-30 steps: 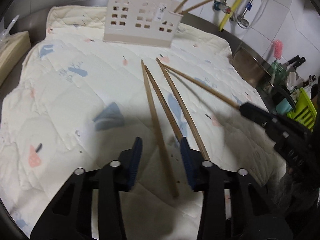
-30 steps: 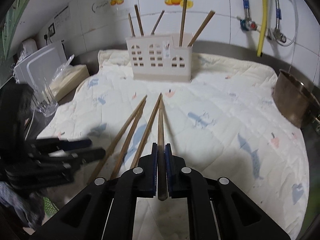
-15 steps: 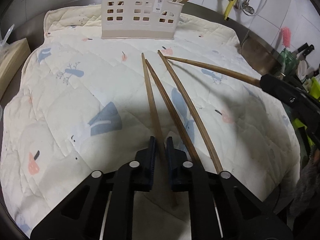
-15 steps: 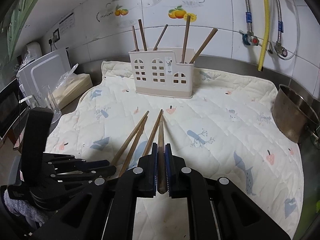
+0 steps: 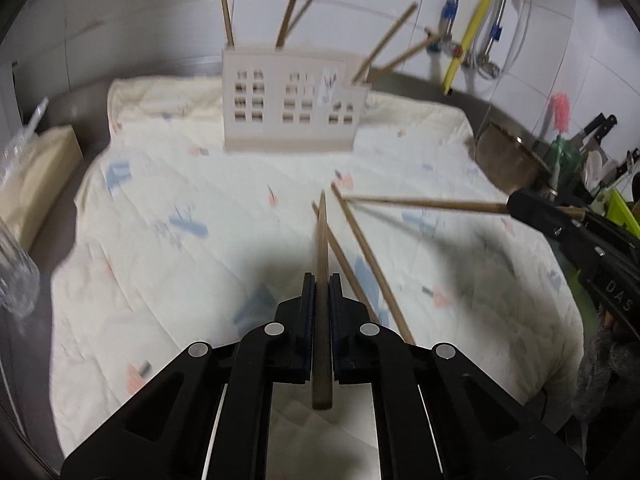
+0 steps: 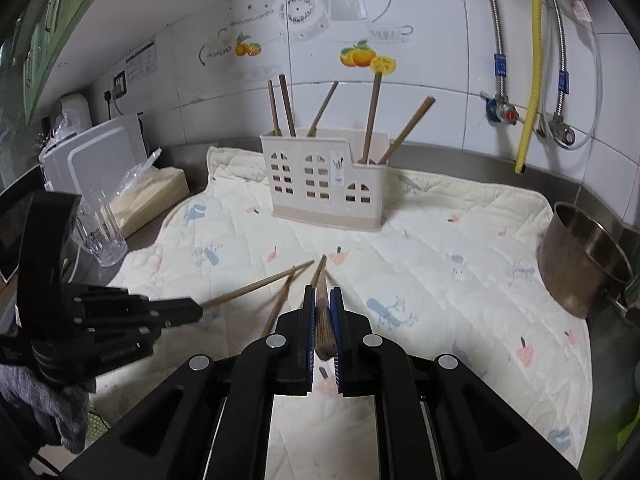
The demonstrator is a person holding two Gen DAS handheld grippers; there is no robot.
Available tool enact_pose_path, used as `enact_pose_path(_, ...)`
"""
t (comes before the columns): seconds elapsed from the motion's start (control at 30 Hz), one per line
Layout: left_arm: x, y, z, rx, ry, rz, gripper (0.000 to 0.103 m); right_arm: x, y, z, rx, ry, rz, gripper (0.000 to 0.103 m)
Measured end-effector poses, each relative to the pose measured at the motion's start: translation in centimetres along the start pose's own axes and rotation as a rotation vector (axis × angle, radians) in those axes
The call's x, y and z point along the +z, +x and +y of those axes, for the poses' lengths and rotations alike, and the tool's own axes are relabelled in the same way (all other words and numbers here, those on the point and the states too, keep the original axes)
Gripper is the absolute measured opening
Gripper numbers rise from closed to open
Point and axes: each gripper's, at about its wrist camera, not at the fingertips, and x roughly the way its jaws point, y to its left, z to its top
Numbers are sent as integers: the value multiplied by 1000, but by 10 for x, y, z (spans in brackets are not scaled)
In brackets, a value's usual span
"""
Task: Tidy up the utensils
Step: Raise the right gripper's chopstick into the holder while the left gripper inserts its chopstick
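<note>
Two grippers, each clamped on one chopstick. The left gripper (image 5: 320, 300) has its jaws closed on a chopstick (image 5: 321, 248) that runs straight forward between the pads, its butt end projecting back past them. The right gripper (image 6: 321, 312) likewise pinches a second chopstick (image 6: 320, 304), tip pointing ahead and low over the quilted mat (image 6: 440, 240). Two loose chopsticks (image 5: 360, 240) lie on the mat just right of the left gripper's chopstick, fanning out from near its tip. Beyond them stands the cream holder (image 6: 324, 184), upright on the mat at the back, with five chopsticks (image 6: 372, 116) leaning in its compartments. A steel pot (image 6: 580, 264) sits at the mat's right edge; a glass (image 6: 98, 232) stands off its left edge.
</note>
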Motion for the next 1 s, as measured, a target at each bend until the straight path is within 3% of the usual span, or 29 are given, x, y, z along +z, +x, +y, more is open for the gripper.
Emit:
enact_pose_path(0.43,52,-13,-1,-18,92,-88,6,48,11,-14,55,3,-22,7)
enact_pose_path(0.67,92,-24,3,-22,121,-134,6,101,14,-19,92,-35,-44,7)
enact_pose_path(1.0,169,-52,23,37,119,-249,6,172,3,-25,90,-87,-102,7)
